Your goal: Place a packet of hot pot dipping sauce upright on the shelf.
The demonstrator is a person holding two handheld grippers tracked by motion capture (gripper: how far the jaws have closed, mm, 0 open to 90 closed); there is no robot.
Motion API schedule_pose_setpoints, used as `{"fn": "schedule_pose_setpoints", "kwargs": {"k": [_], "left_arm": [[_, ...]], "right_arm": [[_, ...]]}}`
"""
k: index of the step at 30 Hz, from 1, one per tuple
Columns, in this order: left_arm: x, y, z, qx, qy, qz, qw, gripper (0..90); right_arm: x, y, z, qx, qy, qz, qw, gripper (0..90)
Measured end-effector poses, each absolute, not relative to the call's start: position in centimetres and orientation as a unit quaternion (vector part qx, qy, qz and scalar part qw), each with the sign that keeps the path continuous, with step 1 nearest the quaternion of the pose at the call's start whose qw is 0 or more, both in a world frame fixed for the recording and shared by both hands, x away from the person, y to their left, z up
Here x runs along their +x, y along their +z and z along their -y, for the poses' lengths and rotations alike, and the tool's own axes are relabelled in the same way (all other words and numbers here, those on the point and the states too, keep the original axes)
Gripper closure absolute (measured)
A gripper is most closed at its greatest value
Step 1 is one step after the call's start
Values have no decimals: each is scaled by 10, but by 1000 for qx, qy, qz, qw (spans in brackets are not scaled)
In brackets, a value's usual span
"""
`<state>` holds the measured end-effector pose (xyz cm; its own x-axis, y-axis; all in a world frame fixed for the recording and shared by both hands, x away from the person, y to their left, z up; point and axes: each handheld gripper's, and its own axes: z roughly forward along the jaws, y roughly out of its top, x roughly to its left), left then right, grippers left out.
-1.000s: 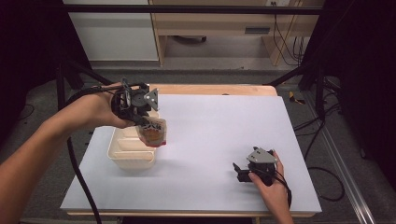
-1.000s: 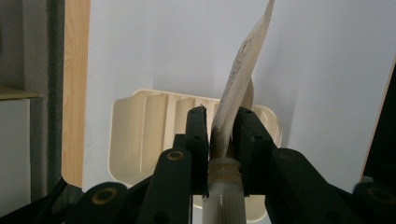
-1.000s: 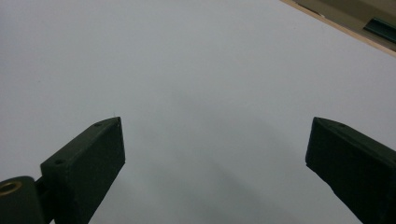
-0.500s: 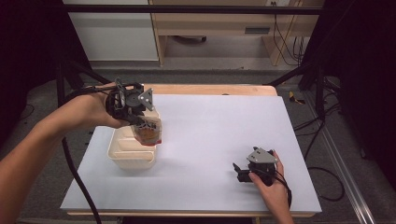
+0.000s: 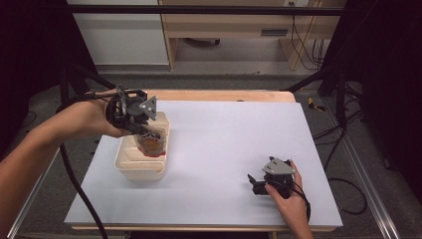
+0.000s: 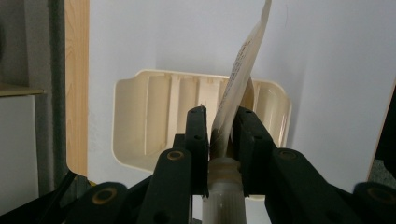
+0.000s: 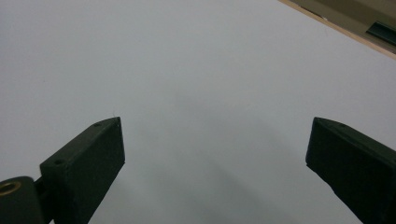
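Since a second ago my left gripper (image 5: 145, 130) has barely drifted, clamped on the spouted pouch (image 5: 151, 143) hanging at its six o'clock over the cream tray (image 5: 130, 167), label unreadable; right gripper (image 5: 260, 184) gapes, idle.

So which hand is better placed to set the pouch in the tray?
Left. Its tool is shut on the pouch right above the tray; the right tool rests open, far across the table.
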<state>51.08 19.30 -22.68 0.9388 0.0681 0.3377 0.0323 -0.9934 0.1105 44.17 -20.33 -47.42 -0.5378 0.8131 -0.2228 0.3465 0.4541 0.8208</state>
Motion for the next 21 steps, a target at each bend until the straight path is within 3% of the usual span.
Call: {"fn": "schedule_pose_setpoints", "kwargs": {"k": [21], "left_arm": [[522, -250, -208, 985, 168, -26, 37, 762]], "right_arm": [[442, -476, 203, 367, 371, -794, 311, 50]]}}
